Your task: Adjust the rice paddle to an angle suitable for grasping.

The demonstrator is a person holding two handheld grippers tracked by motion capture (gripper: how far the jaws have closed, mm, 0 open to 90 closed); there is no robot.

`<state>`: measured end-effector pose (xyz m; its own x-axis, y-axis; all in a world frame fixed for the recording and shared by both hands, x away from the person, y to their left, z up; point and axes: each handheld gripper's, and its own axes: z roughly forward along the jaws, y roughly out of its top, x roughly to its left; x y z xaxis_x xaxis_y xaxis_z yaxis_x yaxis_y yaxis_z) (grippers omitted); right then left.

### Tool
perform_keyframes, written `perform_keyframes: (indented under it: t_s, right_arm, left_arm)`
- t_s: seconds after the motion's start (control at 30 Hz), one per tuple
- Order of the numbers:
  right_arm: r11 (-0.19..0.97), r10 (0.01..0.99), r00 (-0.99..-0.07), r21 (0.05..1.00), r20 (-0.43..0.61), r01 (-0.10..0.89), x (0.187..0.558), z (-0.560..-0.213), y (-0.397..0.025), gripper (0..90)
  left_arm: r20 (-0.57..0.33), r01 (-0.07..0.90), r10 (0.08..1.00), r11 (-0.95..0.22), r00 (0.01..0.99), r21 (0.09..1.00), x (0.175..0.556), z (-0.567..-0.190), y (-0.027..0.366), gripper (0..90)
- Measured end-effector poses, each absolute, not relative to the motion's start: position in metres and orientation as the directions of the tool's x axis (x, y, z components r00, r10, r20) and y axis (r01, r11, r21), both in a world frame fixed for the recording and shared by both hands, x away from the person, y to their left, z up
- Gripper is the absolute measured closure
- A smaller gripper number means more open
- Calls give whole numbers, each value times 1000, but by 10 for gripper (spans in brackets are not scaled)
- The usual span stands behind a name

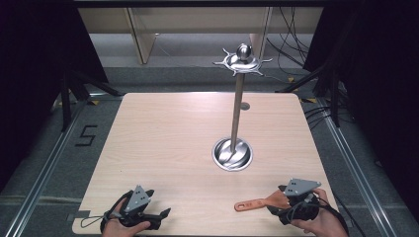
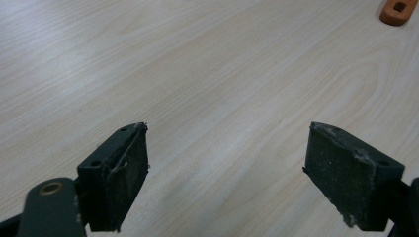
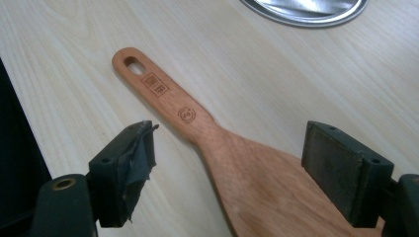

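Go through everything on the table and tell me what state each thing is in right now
Left gripper: open, nothing between its jaws.
Right gripper: open, jaws either side of the spatula's blade.
Wooden spatula: lying flat on the table, ungripped.
Metal stand: upright, hooks bare.

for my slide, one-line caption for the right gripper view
Open right gripper poised over a wooden spatula lying flat on the table, jaws either side of its blade.

Black cables (image 1: 291, 47) on the grey floor (image 1: 44, 143) beyond the table, a painted "5" (image 1: 86, 135) at left.
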<state>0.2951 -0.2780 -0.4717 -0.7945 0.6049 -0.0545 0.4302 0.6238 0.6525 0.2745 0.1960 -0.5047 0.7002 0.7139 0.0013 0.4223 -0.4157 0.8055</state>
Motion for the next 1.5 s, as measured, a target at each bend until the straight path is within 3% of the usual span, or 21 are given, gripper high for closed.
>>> perform_keyframes:
  t_s: [0.4,0.73,1.07,1.5]
  right_arm:
    - [700,545,-837,578,-51,419,315,-473,-246,197]
    - [755,473,-879,545,-64,366,324,-475,-228,253]
    - [849,349,-936,439,-49,294,327,-482,-211,416]
    - [863,358,-933,370,31,343,332,-484,-209,522]
  left_arm:
    - [1,425,715,-416,699,804,274,-504,197,162]
    - [0,426,714,-418,700,802,274,-504,197,162]
    - [-21,439,721,-398,693,806,272,-504,196,161]
    - [13,416,709,-428,705,802,275,-503,197,162]
